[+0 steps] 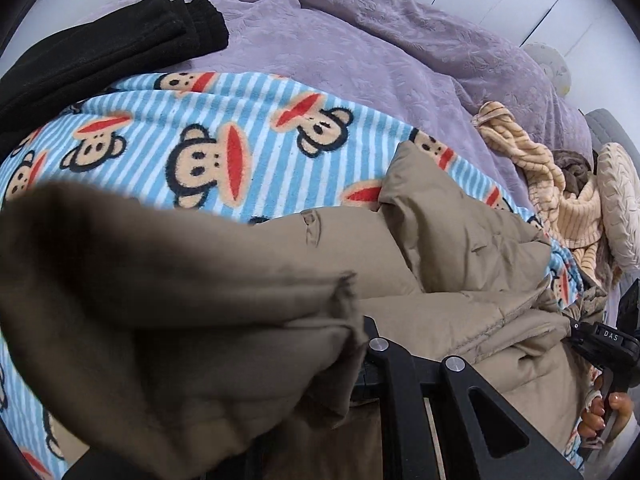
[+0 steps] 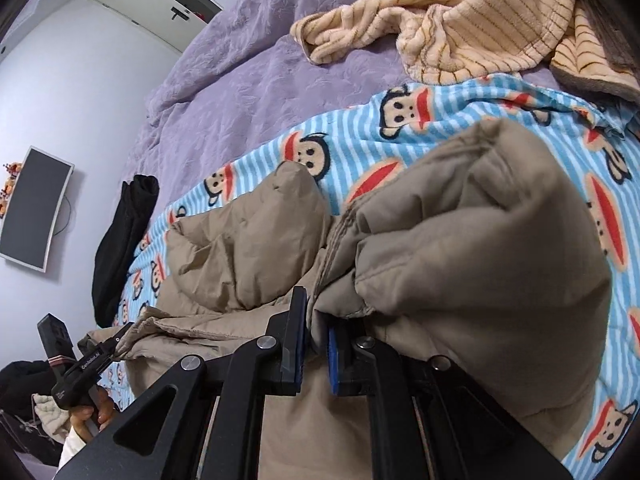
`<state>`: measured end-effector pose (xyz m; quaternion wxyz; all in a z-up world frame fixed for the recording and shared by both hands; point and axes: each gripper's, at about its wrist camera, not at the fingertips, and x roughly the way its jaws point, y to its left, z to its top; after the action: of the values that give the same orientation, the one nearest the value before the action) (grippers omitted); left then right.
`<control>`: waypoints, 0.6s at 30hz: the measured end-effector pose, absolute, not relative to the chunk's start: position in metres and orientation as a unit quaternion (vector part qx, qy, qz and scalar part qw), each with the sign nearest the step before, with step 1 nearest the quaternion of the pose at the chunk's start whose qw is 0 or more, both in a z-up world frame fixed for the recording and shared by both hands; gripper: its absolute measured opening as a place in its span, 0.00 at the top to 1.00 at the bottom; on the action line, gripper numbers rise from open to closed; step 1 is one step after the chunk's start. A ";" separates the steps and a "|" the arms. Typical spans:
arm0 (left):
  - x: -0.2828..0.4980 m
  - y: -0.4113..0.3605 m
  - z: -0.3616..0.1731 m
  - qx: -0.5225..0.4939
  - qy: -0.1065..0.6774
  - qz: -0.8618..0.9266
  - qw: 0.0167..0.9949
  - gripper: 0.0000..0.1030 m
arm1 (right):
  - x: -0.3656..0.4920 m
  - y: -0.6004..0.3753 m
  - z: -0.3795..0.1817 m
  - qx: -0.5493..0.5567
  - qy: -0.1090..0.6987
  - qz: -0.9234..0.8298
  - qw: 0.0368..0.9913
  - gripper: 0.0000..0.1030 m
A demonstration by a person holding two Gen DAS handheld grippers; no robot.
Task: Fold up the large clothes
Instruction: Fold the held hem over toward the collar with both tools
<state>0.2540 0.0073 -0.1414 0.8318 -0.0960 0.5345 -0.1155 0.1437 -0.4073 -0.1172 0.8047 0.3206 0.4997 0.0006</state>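
Right wrist view: both grippers, right gripper [image 2: 316,344] and left gripper [image 1: 360,344], fingers clamped on the puffy khaki quilted jacket [image 2: 248,248] over the blue-striped monkey-print blanket [image 2: 400,120]; fold-over step underway, next probably laying the held edge flat.

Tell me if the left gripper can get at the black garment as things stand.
Probably not yet. The left gripper is shut on the tan coat, so its jaws are taken. The black garment lies uncovered beyond the monkey blanket; the coat would have to be let go first.
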 end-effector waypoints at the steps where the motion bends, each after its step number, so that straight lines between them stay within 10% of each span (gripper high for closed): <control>1: 0.256 0.002 -0.147 -0.085 0.531 -0.114 0.835 0.85 | 0.148 -0.408 -0.130 0.321 0.503 -0.005 0.802 0.90; 12: 0.254 -0.003 -0.133 -0.052 0.511 -0.107 0.852 0.79 | 0.167 -0.414 -0.172 0.346 0.492 -0.007 0.799 0.91; 15: 0.235 0.009 -0.112 -0.055 0.481 -0.102 0.869 0.10 | 0.166 -0.414 -0.160 0.345 0.499 -0.003 0.795 0.89; 18: 0.211 0.017 -0.089 -0.041 0.441 -0.087 0.892 0.00 | 0.156 -0.414 -0.138 0.325 0.497 -0.004 0.805 0.75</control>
<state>0.2113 0.0173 -0.0887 0.8922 -0.0410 0.4413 -0.0871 0.1556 -0.4135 -0.1383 0.8049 0.3248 0.4967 -0.0036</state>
